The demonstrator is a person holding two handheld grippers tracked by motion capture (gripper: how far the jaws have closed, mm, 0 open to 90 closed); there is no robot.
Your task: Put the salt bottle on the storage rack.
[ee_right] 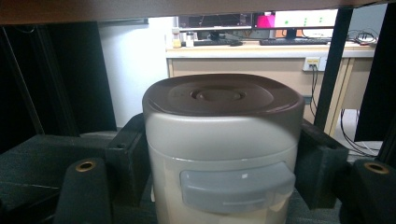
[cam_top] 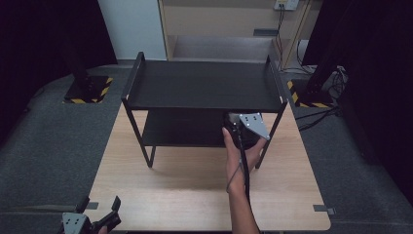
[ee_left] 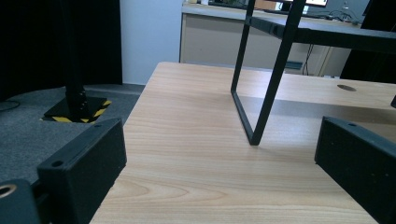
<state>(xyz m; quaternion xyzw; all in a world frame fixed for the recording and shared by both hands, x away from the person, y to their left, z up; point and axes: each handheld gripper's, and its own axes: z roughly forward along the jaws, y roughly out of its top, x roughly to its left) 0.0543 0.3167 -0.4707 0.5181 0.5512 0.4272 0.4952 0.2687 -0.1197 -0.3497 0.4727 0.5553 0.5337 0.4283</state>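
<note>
Black jaws of the right gripper [ee_right: 219, 158] are seen clenched against both sides of one cream-white canister [ee_right: 223, 154], which is topped by a brown lid [ee_right: 222, 95] and bears a translucent grey tab on its front. What the canister holds cannot be told, since the lid is closed. In the high view, the right gripper [cam_top: 242, 127] is held by the right hand [cam_top: 241, 155] at the lower shelf of one black two-tier rack [cam_top: 204, 85], under its right end, so the canister is placed there. The left gripper [ee_left: 224, 158] is seen with its jaws spread wide and nothing between them, above the near left corner of the light wooden table [ee_left: 187, 154]. In the high view it [cam_top: 97, 219] is found at the bottom left edge, well apart from the rack. One rack is counted on the table, and two black stands with yellow-striped bases [cam_top: 87, 90] are seen on the grey floor beyond.
</note>
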